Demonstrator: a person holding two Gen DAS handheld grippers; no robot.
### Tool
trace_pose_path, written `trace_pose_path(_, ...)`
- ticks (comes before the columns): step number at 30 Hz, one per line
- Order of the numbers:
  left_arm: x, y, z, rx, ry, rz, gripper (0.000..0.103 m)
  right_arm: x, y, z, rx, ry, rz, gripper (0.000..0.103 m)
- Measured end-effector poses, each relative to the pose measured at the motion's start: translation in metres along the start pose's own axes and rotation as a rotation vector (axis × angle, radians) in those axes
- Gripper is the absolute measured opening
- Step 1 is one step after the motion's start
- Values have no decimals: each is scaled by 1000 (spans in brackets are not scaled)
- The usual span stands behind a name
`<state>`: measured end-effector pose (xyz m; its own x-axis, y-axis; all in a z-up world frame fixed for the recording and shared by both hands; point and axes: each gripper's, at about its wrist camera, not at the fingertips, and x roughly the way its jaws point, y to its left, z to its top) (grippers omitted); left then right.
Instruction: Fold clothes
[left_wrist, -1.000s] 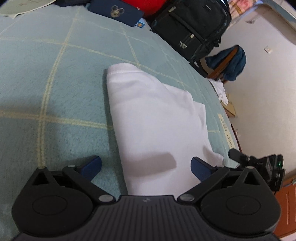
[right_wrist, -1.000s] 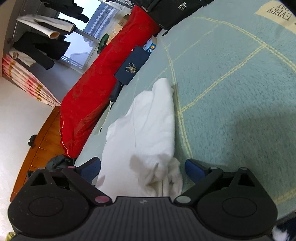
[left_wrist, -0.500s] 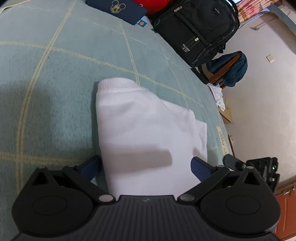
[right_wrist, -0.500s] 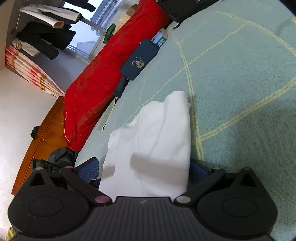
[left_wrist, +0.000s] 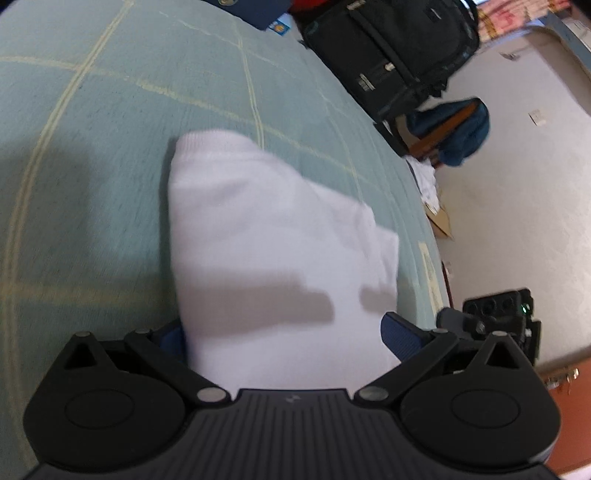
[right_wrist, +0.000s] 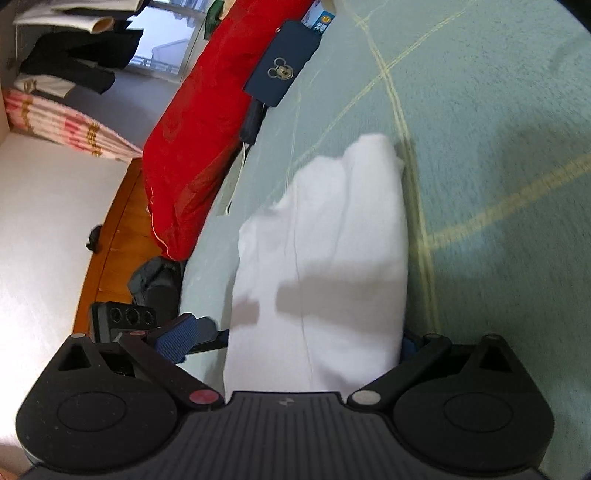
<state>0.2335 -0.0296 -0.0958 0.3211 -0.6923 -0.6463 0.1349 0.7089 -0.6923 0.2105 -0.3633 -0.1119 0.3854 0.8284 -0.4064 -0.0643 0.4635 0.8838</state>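
The white garment (left_wrist: 273, 236) lies folded on a pale green blanket (left_wrist: 92, 155) with yellow grid lines, soft and thick-looking. Both tools stand apart, straddling its near end: left tool (left_wrist: 284, 332), right tool (right_wrist: 295, 336). Only the right view shows the red quilt (right_wrist: 207, 122); only the left shows the black backpack (left_wrist: 391, 48). The right tool's far fingertip is hidden behind cloth.

White walls (left_wrist: 517, 206), wooden floor (right_wrist: 118, 236), daylight window (right_wrist: 162, 55), clothes hanging (right_wrist: 74, 62), bed with green checked blanket (left_wrist: 110, 129).
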Motion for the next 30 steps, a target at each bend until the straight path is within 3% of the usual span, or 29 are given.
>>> trace_pose_path(10,-14,20,-18,-75,68,-137,102,-7,1,-21,-6,76,2,103)
trace_pose_path(15,-2,18,-4,-73,51,-145,102,0,-9,-4,52,84,51,103)
trace_pose_path(23,-10,24,-13,-72,2,-186,101,-11,-15,-15,-23,61,126,103)
trace_pose_path(30,-3,24,-1,-133,25,-173,101,5,-9,0,28,70,87,103)
